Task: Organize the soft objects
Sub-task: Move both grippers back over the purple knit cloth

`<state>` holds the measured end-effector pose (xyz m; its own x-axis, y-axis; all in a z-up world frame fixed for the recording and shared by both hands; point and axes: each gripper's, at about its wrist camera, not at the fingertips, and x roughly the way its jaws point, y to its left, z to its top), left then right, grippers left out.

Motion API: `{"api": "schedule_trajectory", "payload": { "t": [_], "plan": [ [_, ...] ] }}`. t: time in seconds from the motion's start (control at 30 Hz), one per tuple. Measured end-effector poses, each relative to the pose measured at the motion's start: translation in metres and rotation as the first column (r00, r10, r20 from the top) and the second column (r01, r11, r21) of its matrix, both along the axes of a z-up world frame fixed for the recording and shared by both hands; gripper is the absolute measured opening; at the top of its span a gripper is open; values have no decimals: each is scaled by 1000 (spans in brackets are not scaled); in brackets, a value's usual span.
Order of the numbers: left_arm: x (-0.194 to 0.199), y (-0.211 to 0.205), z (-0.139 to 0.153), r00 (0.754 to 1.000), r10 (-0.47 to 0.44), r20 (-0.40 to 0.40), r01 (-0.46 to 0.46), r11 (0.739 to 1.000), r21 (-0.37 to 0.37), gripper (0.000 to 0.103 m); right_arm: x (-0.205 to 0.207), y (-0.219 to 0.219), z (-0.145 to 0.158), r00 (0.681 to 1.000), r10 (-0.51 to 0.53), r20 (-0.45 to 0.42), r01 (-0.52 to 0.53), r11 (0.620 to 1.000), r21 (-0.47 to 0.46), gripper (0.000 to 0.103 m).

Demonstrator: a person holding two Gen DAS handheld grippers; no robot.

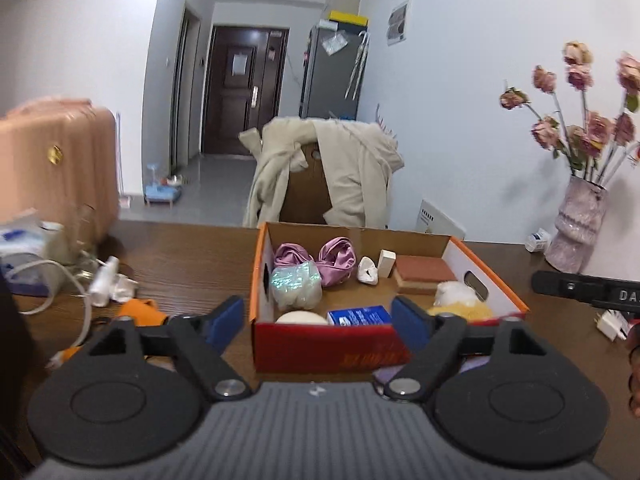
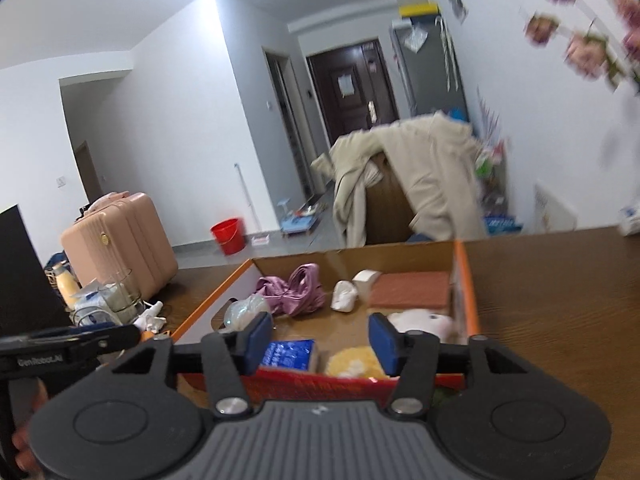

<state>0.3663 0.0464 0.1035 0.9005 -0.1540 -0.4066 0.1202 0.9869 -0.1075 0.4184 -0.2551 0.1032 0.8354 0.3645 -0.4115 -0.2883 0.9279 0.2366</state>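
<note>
The left wrist view alone shows the pale ridged vase point(image 1: 578, 230) of pink flowers at the far right of the bench point(image 1: 188, 256), a white cable point(image 1: 76, 292) and an orange cloth point(image 1: 142, 310) lying at the left. The right wrist view alone shows a red bucket point(image 2: 229, 235) on the floor and the whole pink suitcase point(image 2: 124, 240).

An open cardboard box point(image 1: 316, 340) with orange rim and red near wall sits mid-bench, just beyond both tools. Inside: crumpled shiny mauve fabric point(image 1: 320, 258) at the far left, an iridescent wrapped bundle point(image 1: 297, 286) nearer, a flat terracotta sponge block point(image 1: 424, 274) at the far right, a blue packet point(image 1: 358, 315) and a fuzzy yellow piece point(image 2: 354, 362) against the near wall, a white plush point(image 2: 420, 322) beside the right wall.

The left tongs point(image 1: 318, 320) are released, blue pads wide apart, gripping nothing. The right tongs point(image 2: 320, 340) are likewise spread and empty.
</note>
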Motion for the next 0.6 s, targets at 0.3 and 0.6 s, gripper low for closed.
{"api": "schedule_trajectory", "payload": {
  "t": [0.3,0.6],
  "plan": [
    [-92,-5,-24,1000,17,-15,-17,1000,23,95,-100,-16,-26,1000,-13,11,13,998,-68,71],
    [-129,-2,-59,991,34,-132,-38,999,-25,95,-155,-25,-56,997,24,-79,-31,995,-95,72]
  ]
}}
